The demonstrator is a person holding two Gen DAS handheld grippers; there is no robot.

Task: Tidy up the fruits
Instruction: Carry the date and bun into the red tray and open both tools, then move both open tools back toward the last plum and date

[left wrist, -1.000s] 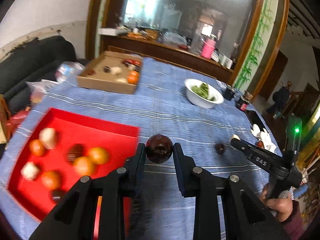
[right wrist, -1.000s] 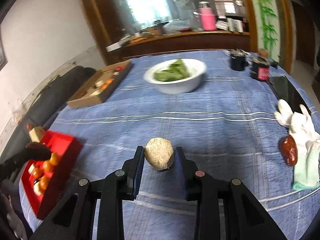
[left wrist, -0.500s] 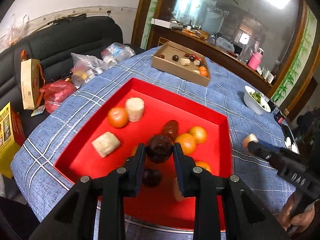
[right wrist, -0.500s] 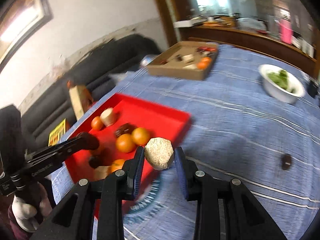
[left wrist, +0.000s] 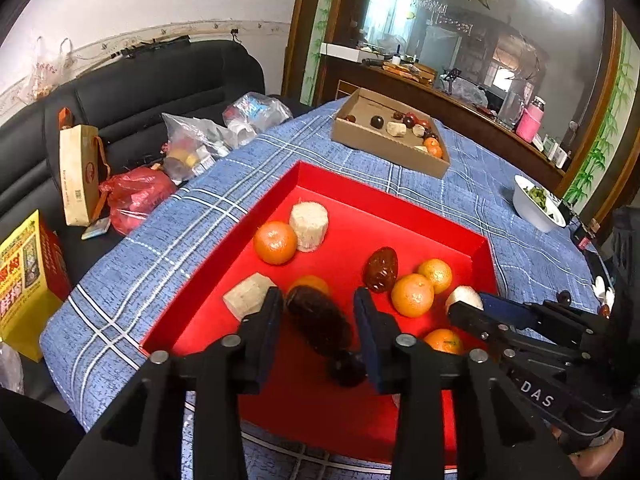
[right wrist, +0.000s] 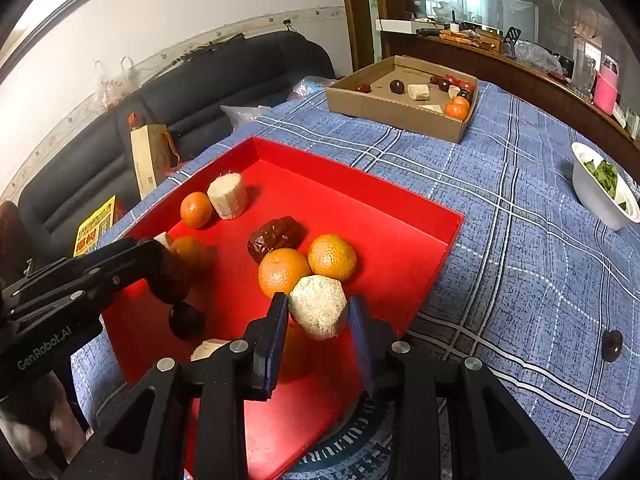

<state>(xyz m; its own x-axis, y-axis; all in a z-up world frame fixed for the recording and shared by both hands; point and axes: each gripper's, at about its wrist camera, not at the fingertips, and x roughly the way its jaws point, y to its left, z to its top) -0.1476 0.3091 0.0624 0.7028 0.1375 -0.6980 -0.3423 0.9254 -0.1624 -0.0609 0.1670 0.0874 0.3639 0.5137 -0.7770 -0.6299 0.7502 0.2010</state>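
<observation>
My left gripper (left wrist: 318, 304) hovers over the near part of the red tray (left wrist: 380, 196), its jaws opening. A dark red fruit (left wrist: 320, 324) shows as a blur between the pads, clear of both and dropping. In the right wrist view that fruit (right wrist: 172, 280) is a smear just under the left gripper (right wrist: 160, 256). My right gripper (right wrist: 318, 308) is shut on a beige rough lump (right wrist: 318, 306) above the tray's (right wrist: 360, 176) near right corner. Several oranges (right wrist: 284, 272), a wrinkled date (right wrist: 276, 236) and a pale cylinder (right wrist: 228, 196) lie in the tray.
A cardboard box (right wrist: 400, 120) with more fruit stands at the far side of the blue checked cloth. A white bowl of greens (right wrist: 600, 200) sits at the right. One dark fruit (right wrist: 612, 344) lies loose on the cloth. A black sofa with bags (left wrist: 136, 196) lies beyond the table's left edge.
Both grippers swung left from the open cloth to above the red tray. The left jaws have parted and the dark fruit has slipped out. The right still carries the beige lump.
</observation>
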